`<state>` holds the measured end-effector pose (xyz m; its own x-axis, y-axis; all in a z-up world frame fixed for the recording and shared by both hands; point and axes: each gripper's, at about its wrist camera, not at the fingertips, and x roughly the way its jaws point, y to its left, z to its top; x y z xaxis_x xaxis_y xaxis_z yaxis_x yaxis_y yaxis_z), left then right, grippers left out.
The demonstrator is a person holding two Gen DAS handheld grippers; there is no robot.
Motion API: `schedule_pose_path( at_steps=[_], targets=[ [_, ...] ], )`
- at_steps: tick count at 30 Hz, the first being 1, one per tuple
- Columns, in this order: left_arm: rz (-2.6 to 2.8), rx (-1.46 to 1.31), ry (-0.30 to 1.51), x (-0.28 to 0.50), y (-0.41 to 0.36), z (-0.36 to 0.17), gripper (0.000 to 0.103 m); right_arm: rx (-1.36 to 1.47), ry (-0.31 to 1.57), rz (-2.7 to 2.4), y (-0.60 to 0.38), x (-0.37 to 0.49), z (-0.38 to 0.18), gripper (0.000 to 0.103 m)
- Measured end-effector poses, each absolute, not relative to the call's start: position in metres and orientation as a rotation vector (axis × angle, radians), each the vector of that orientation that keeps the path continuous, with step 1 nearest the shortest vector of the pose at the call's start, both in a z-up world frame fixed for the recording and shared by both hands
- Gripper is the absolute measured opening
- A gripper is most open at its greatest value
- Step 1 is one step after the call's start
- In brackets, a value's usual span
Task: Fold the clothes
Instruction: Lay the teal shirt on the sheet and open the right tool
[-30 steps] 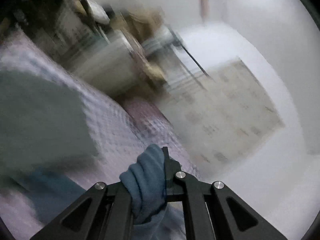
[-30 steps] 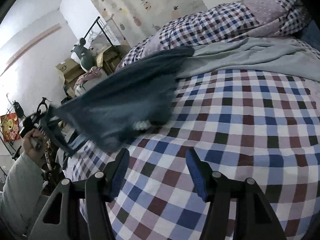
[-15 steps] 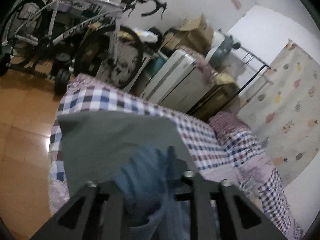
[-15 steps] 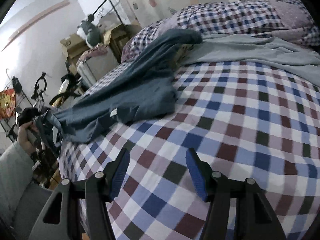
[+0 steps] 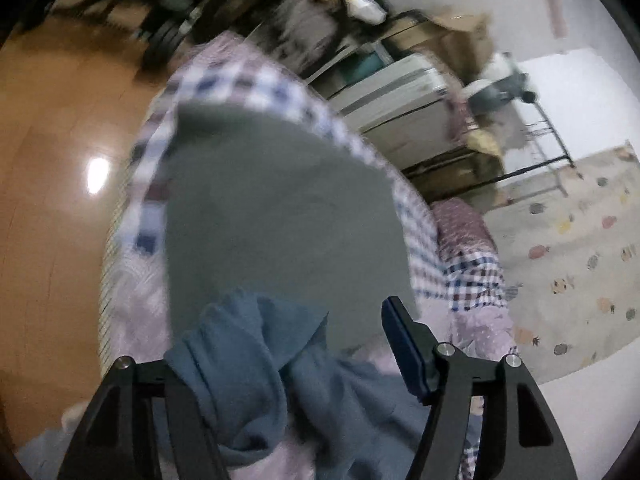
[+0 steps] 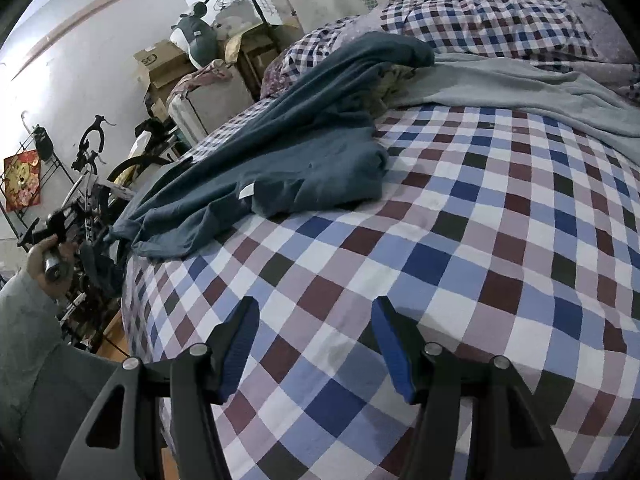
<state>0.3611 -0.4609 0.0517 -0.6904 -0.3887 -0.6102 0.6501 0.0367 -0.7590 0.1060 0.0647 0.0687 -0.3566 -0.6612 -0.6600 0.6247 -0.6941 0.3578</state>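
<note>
Fingers of the left gripper [image 5: 296, 344] stand wide apart, a bunched end of the blue garment [image 6: 288, 152] draped over its left finger and lying loose between the two; nothing is clamped. Beyond it a grey cloth [image 5: 280, 208] lies flat on the checked bed [image 6: 460, 264]. Right gripper [image 6: 316, 332] hovers low over bare sheet, its blue pads [image 6: 390, 340] spread and empty. From there the garment stretches rumpled from the pillows to the bed's left edge, where a hand [image 6: 44, 256] holds the other tool. A pale grey garment [image 6: 520, 88] lies near the pillows.
</note>
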Motion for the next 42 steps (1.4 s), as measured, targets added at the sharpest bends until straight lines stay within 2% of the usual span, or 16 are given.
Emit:
schedule_pose_path(
  at_steps=[15, 17, 19, 23, 25, 27, 30, 36, 42],
  targets=[
    [-1.955, 0.721, 1.459, 0.372, -0.43, 0.046, 0.07, 1.016, -0.061, -2.06, 0.067, 0.11, 0.078, 0.063],
    [-1.986, 0.782, 1.409, 0.374, -0.427, 0.046, 0.065, 1.01, -0.064, -2.058, 0.068, 0.11, 0.08, 0.063],
    [-2.01, 0.814, 1.362, 0.376, -0.425, 0.049, 0.052, 1.006, -0.069, -2.057, 0.07, 0.11, 0.082, 0.063],
    [-2.087, 0.758, 1.27, 0.385, -0.42, 0.064, 0.035, 0.996, -0.077, -2.056, 0.074, 0.109, 0.084, 0.063],
    [-2.132, 0.724, 1.224, 0.387, -0.414, 0.078, 0.02, 0.99, -0.08, -2.054, 0.076, 0.109, 0.085, 0.063],
    [-2.179, 0.693, 1.183, 0.385, -0.411, 0.093, 0.011, 0.984, -0.084, -2.052, 0.078, 0.109, 0.086, 0.063],
    [-2.327, 0.625, 1.112, 0.38, -0.393, 0.126, 0.008, 0.974, -0.097, -2.051, 0.079, 0.109, 0.089, 0.063],
    [-2.807, 0.67, 0.931, 0.334, -0.282, 0.189, 0.008, 0.944, -0.193, -2.026, 0.084, 0.107, 0.096, 0.063],
    [-3.193, 1.067, 0.725, 0.285, -0.11, 0.169, 0.008, 0.908, -0.353, -2.04, 0.107, 0.093, 0.108, 0.064]
  ],
)
